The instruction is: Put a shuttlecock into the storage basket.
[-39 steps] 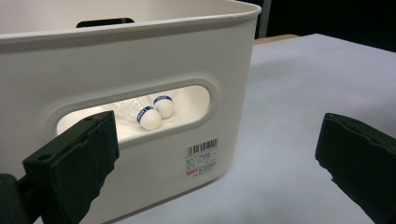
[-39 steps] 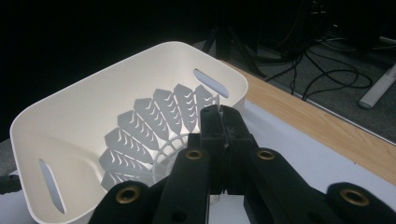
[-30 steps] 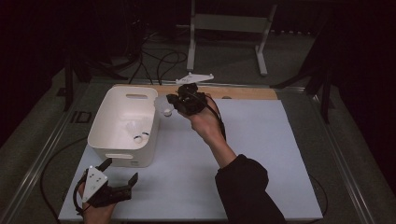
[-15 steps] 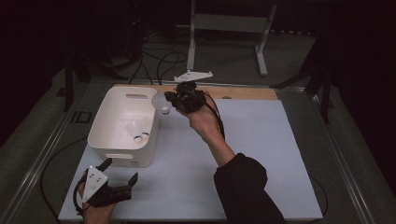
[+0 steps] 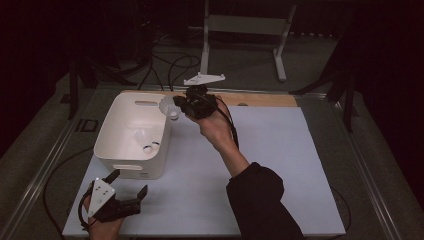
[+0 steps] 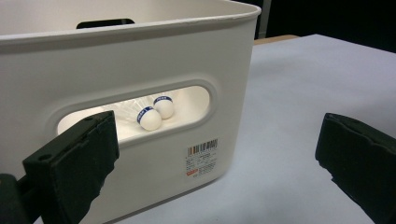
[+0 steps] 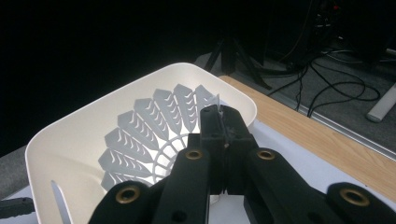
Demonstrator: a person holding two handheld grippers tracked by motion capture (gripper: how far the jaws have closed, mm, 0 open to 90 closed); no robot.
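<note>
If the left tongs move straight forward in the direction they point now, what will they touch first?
Probably the near wall of the white plastic bin, around its handle slot. The left tongs stand open just before it, though the exact depth is unclear.

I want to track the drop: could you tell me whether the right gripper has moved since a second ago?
Yes: the right gripper carried its shuttlecock left, over the white bin rim.
</note>
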